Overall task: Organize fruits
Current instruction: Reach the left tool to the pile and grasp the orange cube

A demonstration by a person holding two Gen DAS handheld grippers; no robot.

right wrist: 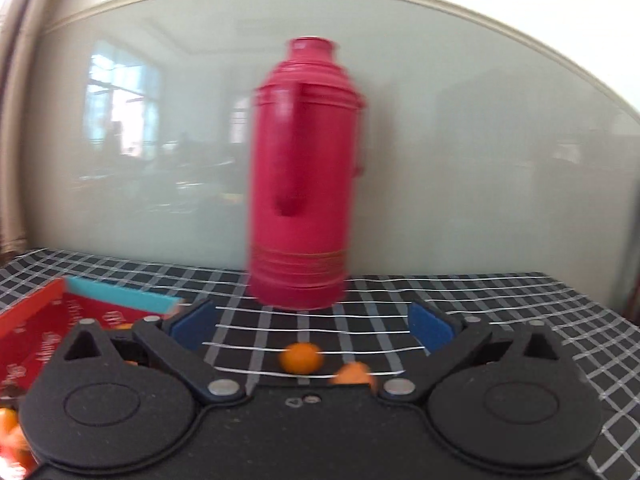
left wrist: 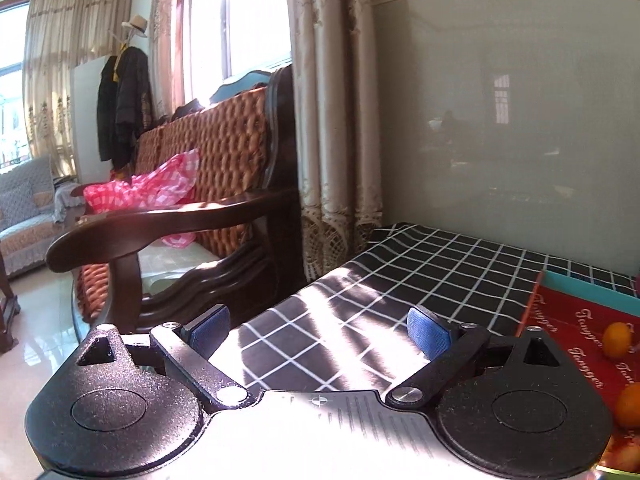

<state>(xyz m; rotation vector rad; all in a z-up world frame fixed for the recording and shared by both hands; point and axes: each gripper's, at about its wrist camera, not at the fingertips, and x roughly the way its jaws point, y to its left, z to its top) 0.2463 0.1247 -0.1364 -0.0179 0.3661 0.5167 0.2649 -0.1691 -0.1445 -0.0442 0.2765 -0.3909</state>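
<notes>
My left gripper is open and empty above the black checked tablecloth. To its right lies a red box with small orange fruits in it. My right gripper is open and empty, low over the cloth. Two small orange fruits lie loose on the cloth between its fingers: one in the middle, another just right of it, close to the gripper body. The red box shows at left with more orange fruits at the bottom left. The right view is blurred.
A tall red thermos stands on the cloth ahead of my right gripper, against a glossy grey wall panel. Left of the table are a wooden armchair with woven cushions, a pink checked cloth, and curtains.
</notes>
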